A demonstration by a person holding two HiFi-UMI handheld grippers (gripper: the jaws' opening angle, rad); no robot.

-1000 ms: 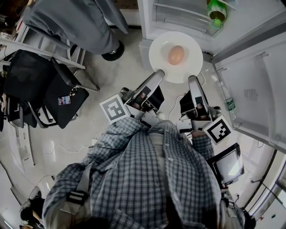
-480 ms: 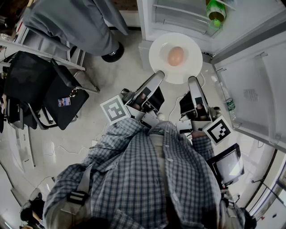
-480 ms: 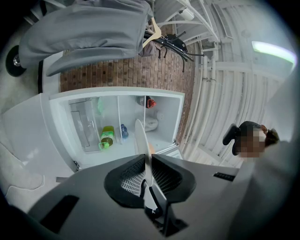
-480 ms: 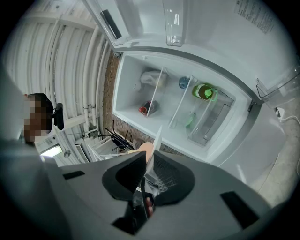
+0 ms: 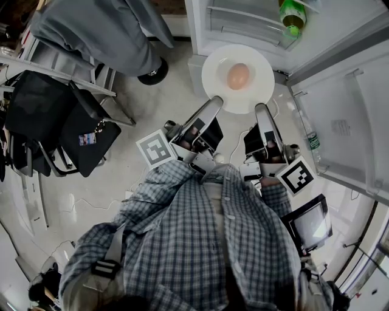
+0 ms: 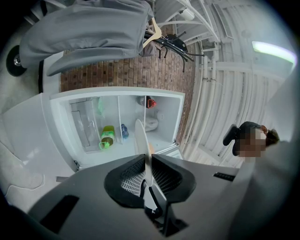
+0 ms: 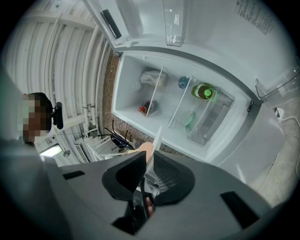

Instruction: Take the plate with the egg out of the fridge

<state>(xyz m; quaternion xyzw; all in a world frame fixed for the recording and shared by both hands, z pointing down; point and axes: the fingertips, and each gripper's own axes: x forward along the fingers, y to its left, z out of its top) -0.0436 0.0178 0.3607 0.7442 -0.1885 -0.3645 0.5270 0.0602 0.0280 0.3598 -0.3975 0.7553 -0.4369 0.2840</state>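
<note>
A round white plate (image 5: 255, 67) with a brown egg (image 5: 238, 76) at its middle hangs level over the floor, just in front of the open fridge (image 5: 243, 21). My left gripper (image 5: 216, 102) is shut on the plate's near-left rim. My right gripper (image 5: 261, 109) is shut on the near-right rim. In the left gripper view the plate (image 6: 139, 138) stands edge-on between the pads of the gripper (image 6: 147, 176). In the right gripper view the plate's edge (image 7: 158, 138) and the egg (image 7: 146, 150) rise out of the gripper (image 7: 147, 171).
A green bottle (image 5: 293, 15) lies on a fridge shelf. The fridge door (image 5: 346, 121) stands open at the right, with a bottle (image 5: 311, 141) in it. A person in grey (image 5: 103, 30) stands at the upper left, beside black chairs (image 5: 55, 121). A screen (image 5: 310, 225) sits low right.
The plate and both grippers have barely shifted, a touch to the left. Both grips hold as before.
</note>
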